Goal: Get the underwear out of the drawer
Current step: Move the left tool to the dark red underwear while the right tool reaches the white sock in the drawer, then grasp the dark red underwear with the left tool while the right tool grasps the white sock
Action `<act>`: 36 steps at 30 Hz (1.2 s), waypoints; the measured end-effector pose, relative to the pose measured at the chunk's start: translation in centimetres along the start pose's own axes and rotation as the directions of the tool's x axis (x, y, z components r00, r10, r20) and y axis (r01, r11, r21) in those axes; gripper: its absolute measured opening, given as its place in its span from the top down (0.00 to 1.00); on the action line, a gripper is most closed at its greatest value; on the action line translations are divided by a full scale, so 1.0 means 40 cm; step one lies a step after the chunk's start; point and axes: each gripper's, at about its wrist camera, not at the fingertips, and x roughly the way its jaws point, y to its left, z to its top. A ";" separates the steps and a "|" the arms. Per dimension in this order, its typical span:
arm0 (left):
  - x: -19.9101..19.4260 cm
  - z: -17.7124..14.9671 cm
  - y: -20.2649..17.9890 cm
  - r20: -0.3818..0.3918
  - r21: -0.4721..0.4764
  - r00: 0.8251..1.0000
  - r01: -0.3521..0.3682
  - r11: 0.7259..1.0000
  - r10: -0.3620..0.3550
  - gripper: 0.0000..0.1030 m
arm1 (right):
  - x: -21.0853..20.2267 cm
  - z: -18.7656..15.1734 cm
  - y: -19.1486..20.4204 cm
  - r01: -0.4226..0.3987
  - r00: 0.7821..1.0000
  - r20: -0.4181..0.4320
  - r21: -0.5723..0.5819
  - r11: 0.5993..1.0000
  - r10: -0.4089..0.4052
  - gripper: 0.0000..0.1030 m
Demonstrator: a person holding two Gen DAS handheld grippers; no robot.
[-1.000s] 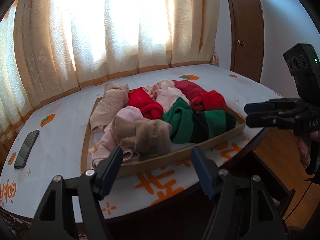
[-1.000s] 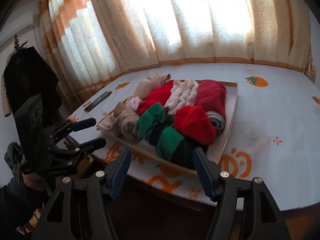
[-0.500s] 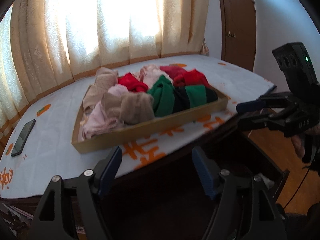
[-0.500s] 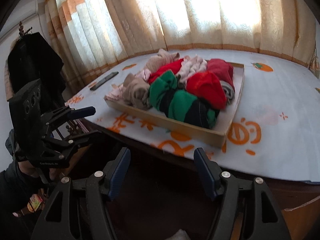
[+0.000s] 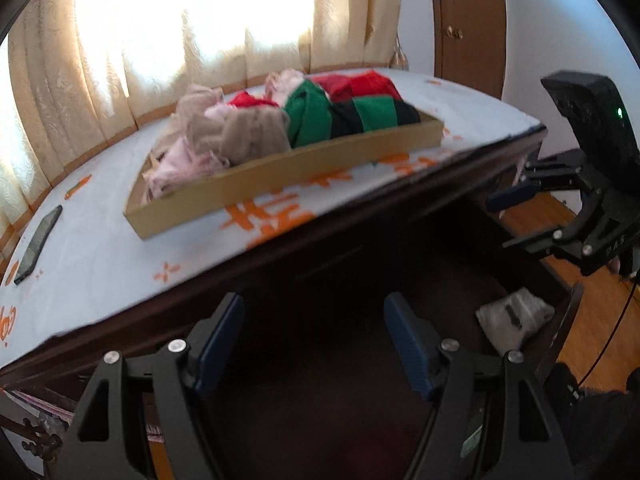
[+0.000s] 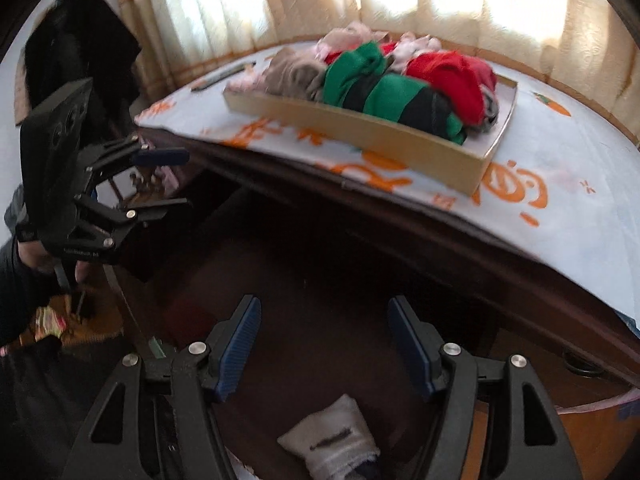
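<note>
1. I see the folded white underwear [image 6: 330,438] lying in the open dark drawer [image 5: 570,320], low beneath my right gripper [image 6: 324,344].
2. Both my grippers, left gripper [image 5: 314,340] too, gape wide and empty.
3. Above, a cardboard tray [image 5: 280,176] of clothes sits on the tabletop.

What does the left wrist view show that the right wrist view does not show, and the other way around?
Only the left wrist view shows the brown door and the wooden floor. Only the right wrist view shows the dark garment hanging at the left. Both show the cardboard tray of folded clothes on the table, the phone, the white folded piece in the open drawer, and both open grippers.
</note>
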 end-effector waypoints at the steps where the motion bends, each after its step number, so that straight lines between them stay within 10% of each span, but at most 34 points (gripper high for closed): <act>1: 0.004 -0.006 -0.003 -0.012 0.006 1.000 0.001 1.000 -0.001 0.29 | 0.003 -0.002 0.000 0.003 1.000 -0.011 -0.006 1.000 -0.003 0.34; 8: 0.029 -0.045 -0.015 -0.108 0.044 0.994 0.029 0.999 -0.025 0.26 | 0.043 -0.025 -0.003 0.017 0.986 -0.163 -0.073 0.997 -0.028 0.34; 16: 0.064 -0.085 -0.003 -0.237 0.028 0.969 0.078 0.997 -0.069 0.26 | 0.141 -0.071 0.009 -0.024 0.905 -0.422 -0.184 0.983 -0.057 0.34; 36: 0.163 -0.140 -0.005 -0.480 -0.027 0.863 0.164 0.986 -0.157 0.26 | 0.292 -0.049 0.005 -0.088 0.740 -0.661 -0.278 0.957 -0.124 0.37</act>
